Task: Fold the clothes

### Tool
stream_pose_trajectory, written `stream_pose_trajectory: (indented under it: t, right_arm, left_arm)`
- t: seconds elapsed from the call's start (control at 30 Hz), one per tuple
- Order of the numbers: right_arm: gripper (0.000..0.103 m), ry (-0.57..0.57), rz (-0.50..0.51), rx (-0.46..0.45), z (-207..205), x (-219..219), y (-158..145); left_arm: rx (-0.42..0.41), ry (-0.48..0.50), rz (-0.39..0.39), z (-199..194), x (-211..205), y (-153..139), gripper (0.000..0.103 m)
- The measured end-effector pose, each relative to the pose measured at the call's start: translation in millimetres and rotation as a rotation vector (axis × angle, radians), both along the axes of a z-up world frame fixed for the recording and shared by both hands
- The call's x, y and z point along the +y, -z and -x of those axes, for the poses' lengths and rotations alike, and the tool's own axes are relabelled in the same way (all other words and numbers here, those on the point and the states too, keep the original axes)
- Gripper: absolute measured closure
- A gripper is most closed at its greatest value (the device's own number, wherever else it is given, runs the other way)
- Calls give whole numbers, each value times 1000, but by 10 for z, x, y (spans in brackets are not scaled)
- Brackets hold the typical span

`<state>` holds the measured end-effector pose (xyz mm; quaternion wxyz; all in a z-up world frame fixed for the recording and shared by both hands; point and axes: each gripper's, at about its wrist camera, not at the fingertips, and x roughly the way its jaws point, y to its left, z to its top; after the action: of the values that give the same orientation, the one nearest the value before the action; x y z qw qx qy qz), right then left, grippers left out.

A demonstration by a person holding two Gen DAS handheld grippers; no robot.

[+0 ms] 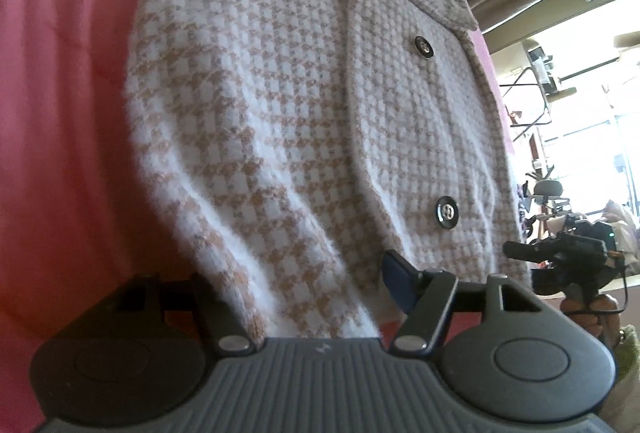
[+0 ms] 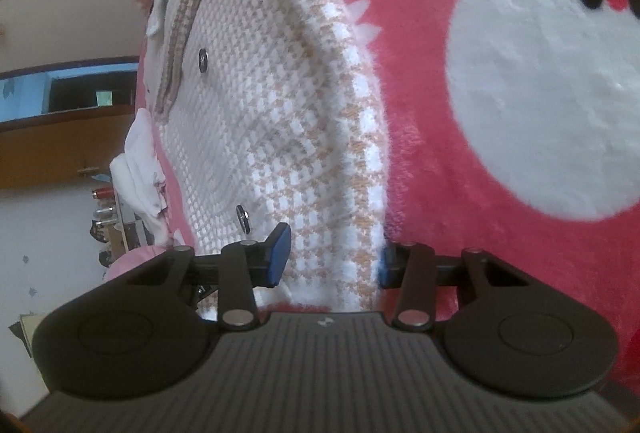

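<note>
across the middle of both views lies the houndstooth jacket [image 1: 280, 121], white and tan, spread on a pink blanket [image 1: 60, 93]. its collar runs along the upper right of the left wrist view, and two dark round buttons [image 1: 424, 47] sit down its right half, one above the other. a folded, fuzzy sleeve edge slants from the centre left down to the bottom centre of that view.

at the bottom of the left wrist view, the left hand-held gripper [image 1: 304, 297] stands open around the lower hem; the blue pad on the right is clear of the cloth, while the left finger is hidden behind the fabric, so contact there cannot be told.

in the right wrist view, the right hand-held gripper [image 2: 332, 261] straddles the jacket's thick folded edge, blue pads on either side; the right pad touches the fuzzy border, the left pad stands just off the cloth, so the jaws are not clamped.

the blanket shows a large white patch with red and black dots at the upper right. a small white cloth [image 2: 140, 169] lies at the centre left.
</note>
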<state>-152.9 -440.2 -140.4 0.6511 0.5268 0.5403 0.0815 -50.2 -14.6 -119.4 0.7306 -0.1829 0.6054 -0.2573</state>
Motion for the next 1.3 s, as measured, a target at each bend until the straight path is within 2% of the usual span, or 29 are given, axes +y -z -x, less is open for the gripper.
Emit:
stream_pose_trajectory:
  t: [0.27, 0.67, 0.77, 1.03, 1.3]
  right_arm:
    - [69, -5, 23, -4, -10, -8, 5]
    - [71, 5, 34, 20, -3, -46, 32]
    - [71, 8, 33, 25, 1, -49, 36]
    - [71, 10, 35, 30, -17, -4, 35]
    - [70, 8, 38, 30, -31, 4, 24]
  left_arm:
    - [0, -42, 4, 107, 210, -37, 37]
    - [-11, -81, 51, 165, 253, -164, 37]
    - [-24, -69, 12, 168, 183, -186, 37]
    - [-40, -44, -31, 163, 113, -202, 36]
    - [-69, 1, -129, 164, -42, -206, 35]
